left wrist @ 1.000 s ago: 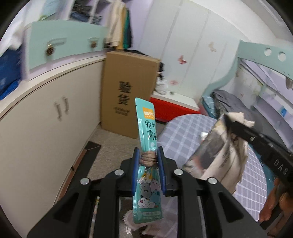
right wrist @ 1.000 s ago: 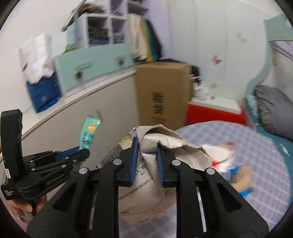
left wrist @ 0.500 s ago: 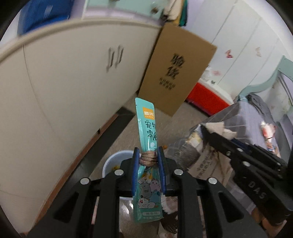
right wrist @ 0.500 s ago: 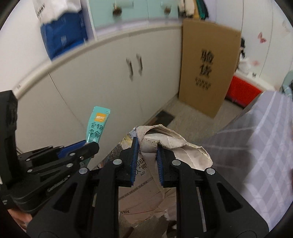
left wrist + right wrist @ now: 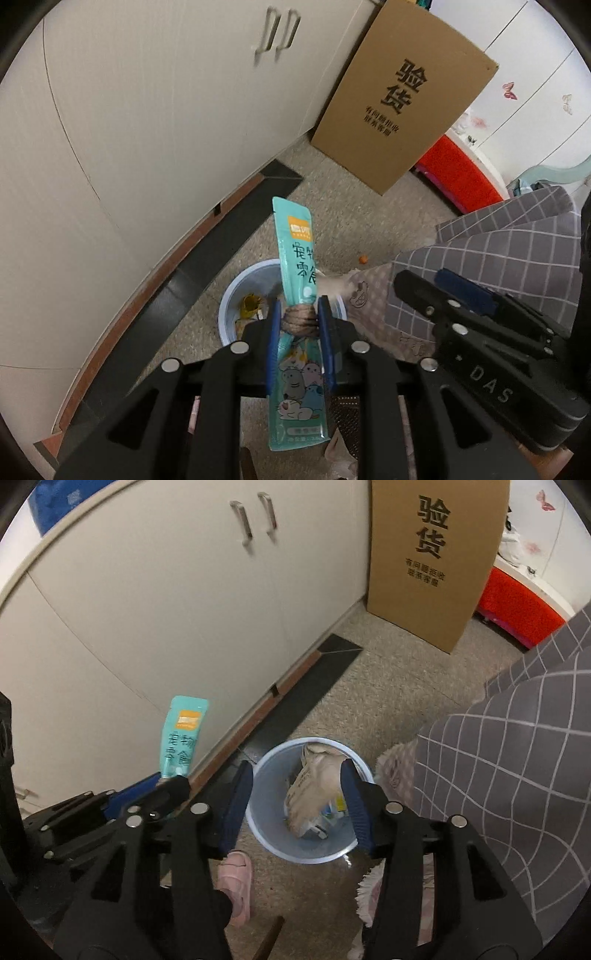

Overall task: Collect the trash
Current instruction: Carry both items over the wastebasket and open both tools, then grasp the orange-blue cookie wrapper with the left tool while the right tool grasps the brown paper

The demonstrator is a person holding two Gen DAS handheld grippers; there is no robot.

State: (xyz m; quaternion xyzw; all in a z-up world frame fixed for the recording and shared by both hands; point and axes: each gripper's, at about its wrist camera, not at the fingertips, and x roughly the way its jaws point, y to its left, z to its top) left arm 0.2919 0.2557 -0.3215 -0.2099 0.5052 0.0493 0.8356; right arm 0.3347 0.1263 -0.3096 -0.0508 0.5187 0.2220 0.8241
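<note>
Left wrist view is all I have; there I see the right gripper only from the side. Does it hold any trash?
Observer: No. The right gripper has its jaws opening with nothing between them; the crumpled paper is below, inside the blue bin.
Operator: My left gripper holds the teal sachet. Is anything on the floor near the bin?
Observer: Yes. A pink slipper lies on the floor just beside the bin, on the side nearest the grippers.
</note>
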